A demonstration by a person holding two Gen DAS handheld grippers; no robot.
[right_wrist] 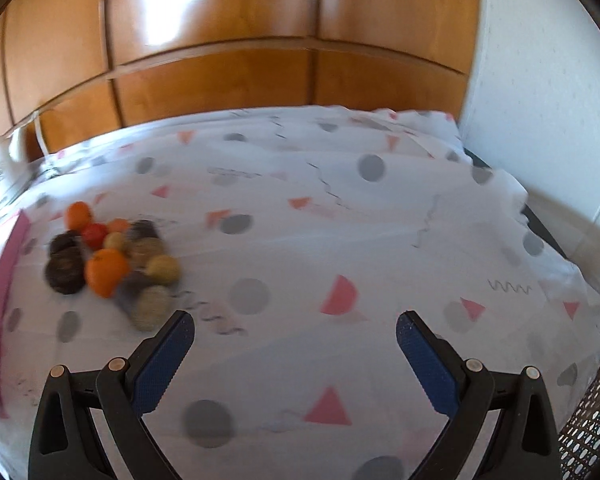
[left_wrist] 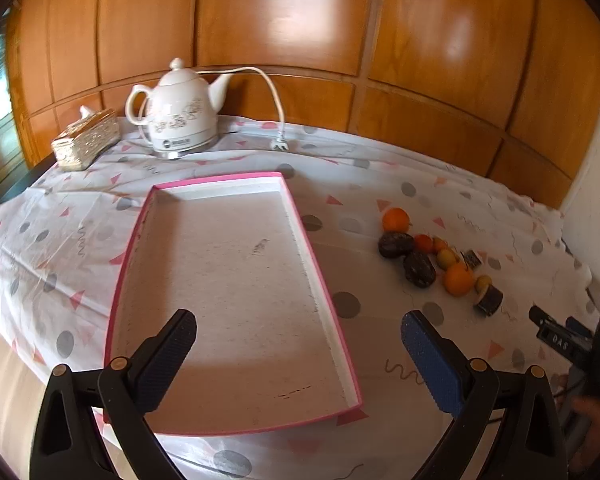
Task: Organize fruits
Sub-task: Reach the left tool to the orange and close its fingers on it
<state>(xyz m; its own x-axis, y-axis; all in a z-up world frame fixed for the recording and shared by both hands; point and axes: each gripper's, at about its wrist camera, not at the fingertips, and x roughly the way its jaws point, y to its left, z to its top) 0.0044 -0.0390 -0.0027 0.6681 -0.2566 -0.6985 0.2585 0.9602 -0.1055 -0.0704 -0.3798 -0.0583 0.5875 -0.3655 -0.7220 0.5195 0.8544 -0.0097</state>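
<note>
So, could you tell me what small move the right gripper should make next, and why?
Probably swing the right gripper left and forward toward the fruit pile. Its jaws are open and empty over bare tablecloth, while the fruit sits clustered to its left, beside the pink-edged tray, which holds nothing yet. The nearest large orange looks an easy first pick.

Bright daylight, glare patches on wood panels (left_wrist: 296,4), strong fisheye edge curving, right wrist view motion-blurred, soft shadows
</note>
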